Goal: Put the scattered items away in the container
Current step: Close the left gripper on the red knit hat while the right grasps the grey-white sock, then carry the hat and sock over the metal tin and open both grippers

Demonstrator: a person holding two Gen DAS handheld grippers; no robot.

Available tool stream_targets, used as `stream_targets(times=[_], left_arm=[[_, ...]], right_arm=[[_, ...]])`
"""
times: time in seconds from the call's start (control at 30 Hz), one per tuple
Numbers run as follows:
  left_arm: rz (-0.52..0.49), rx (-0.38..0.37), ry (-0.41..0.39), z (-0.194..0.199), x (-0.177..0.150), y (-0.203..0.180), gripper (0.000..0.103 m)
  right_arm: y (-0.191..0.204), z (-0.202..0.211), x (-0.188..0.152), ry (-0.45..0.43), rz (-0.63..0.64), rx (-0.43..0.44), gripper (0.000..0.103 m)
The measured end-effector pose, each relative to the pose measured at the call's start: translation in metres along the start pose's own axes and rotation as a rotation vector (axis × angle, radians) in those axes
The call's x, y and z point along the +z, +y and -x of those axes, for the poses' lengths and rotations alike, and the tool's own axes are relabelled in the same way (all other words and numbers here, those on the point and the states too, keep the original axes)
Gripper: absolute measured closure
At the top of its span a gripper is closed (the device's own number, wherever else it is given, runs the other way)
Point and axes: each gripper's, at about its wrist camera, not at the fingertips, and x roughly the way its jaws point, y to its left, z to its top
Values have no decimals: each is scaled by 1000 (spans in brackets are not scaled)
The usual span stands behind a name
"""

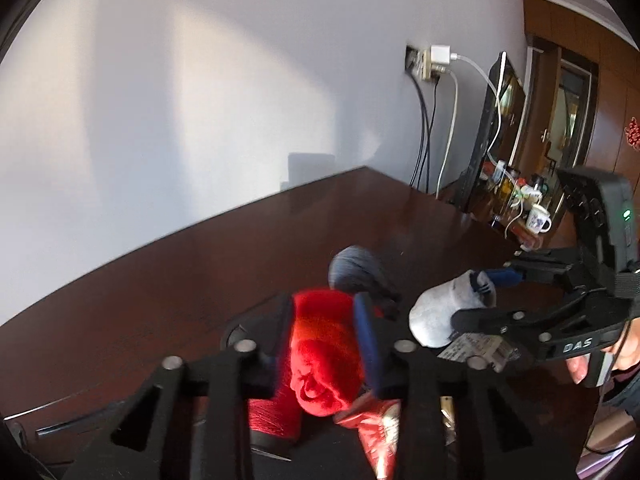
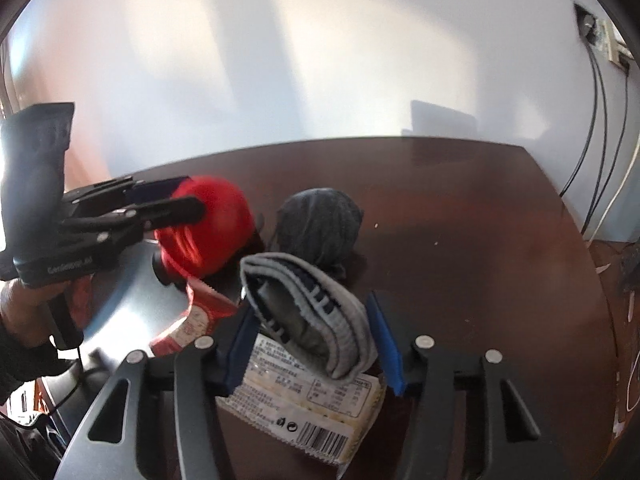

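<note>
My left gripper (image 1: pixel 324 344) is shut on a red rolled sock (image 1: pixel 324 352) and holds it above the dark table; it also shows in the right wrist view (image 2: pixel 208 224). My right gripper (image 2: pixel 312 340) is shut on a light grey rolled sock (image 2: pixel 316 320), seen in the left wrist view (image 1: pixel 444 316) too. A dark grey rolled sock (image 2: pixel 320 228) lies on the table between them. A red snack packet (image 2: pixel 192 320) and a white barcoded packet (image 2: pixel 308 412) lie below. No container can be made out for certain.
A grey sheet-like surface (image 2: pixel 116 304) lies at the left. A monitor (image 1: pixel 492 128), wall socket with cables (image 1: pixel 432 60), a mug (image 1: pixel 538 220) and clutter stand at the table's far right. A wall backs the brown table (image 2: pixel 460 240).
</note>
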Motion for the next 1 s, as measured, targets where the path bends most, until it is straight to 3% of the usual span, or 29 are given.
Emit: stream_targets(times=[0.17, 0.23, 0.27, 0.3, 0.37, 0.4, 0.63, 0.93, 0.97, 1.0], left_arm=[[-11, 11, 93, -16, -8, 2, 71], [-7, 14, 85, -18, -11, 1, 69], [-8, 12, 91, -19, -11, -1, 63], [-9, 11, 92, -21, -10, -3, 43], [-19, 12, 62, -22, -6, -8, 18], [-35, 8, 67, -26, -3, -11, 17], [-145, -29, 124, -57, 13, -36, 17], [-39, -46, 198, -79, 4, -20, 17], [-35, -44, 201, -80, 3, -20, 19], [-31, -41, 204, -81, 2, -20, 40]], right_arm=[[4, -7, -2, 24, -6, -11, 49], [6, -7, -2, 24, -6, -3, 49], [6, -8, -2, 24, -3, -5, 49], [6, -8, -2, 25, 0, -7, 49], [4, -10, -1, 25, -8, -4, 49], [3, -11, 0, 25, -13, -2, 49], [-6, -14, -4, 21, -45, 26, 49], [-26, 4, -15, -2, -109, 61, 49], [-24, 6, -16, -4, -109, 60, 49], [-23, 8, -17, -5, -110, 59, 49]])
